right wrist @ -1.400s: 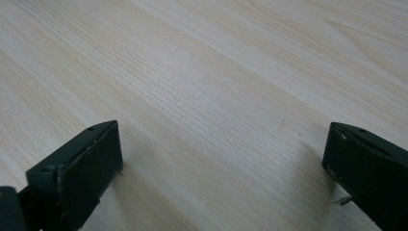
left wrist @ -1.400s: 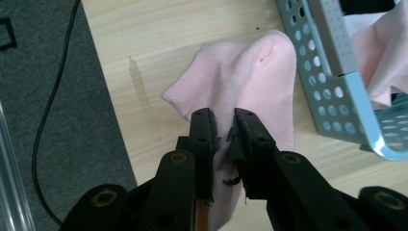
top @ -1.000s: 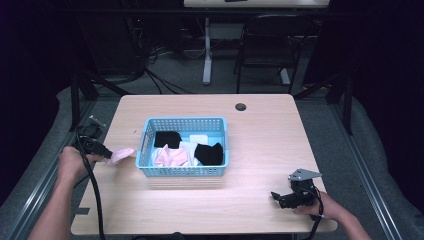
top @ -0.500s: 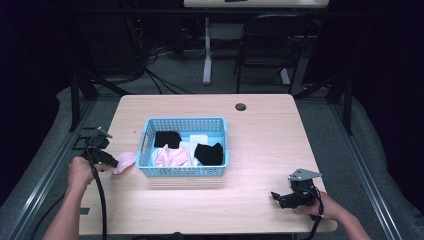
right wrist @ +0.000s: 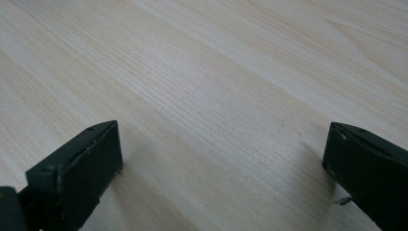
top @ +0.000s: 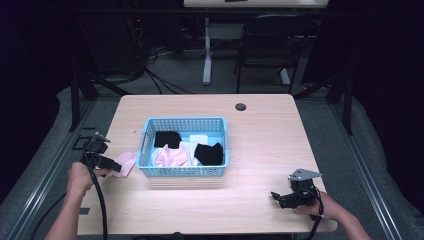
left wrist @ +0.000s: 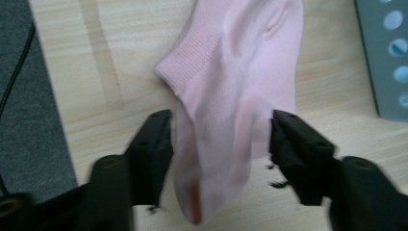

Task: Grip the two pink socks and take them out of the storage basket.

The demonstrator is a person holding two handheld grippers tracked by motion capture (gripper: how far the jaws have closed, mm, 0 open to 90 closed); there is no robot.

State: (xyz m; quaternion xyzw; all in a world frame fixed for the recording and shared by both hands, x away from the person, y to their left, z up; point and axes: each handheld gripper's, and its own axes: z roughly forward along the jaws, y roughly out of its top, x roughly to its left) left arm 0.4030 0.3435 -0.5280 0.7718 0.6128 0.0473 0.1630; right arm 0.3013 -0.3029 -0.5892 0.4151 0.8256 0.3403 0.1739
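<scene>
Pink sock [left wrist: 235,96], ribbed cuff, lying flat

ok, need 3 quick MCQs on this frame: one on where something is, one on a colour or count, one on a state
1. Where does the pink sock lie?
A. on the table, left of the blue basket
B. inside the blue basket
C. on the floor

2. How many black cloth pieces are in the blue basket?
A. none
B. two
C. four

3. How does the left gripper stand to the sock?
A. clamped on it
B. open, with the sock between its jaws
C. far off it, over bare wood

Key:
1 A: the high view shows it flat on the table, beside the basket's left wall.
2 B: one black piece sits at the back left, another at the right.
3 B: the left gripper view shows gaps between both jaws and the sock; the jaws have just been opening.
</scene>
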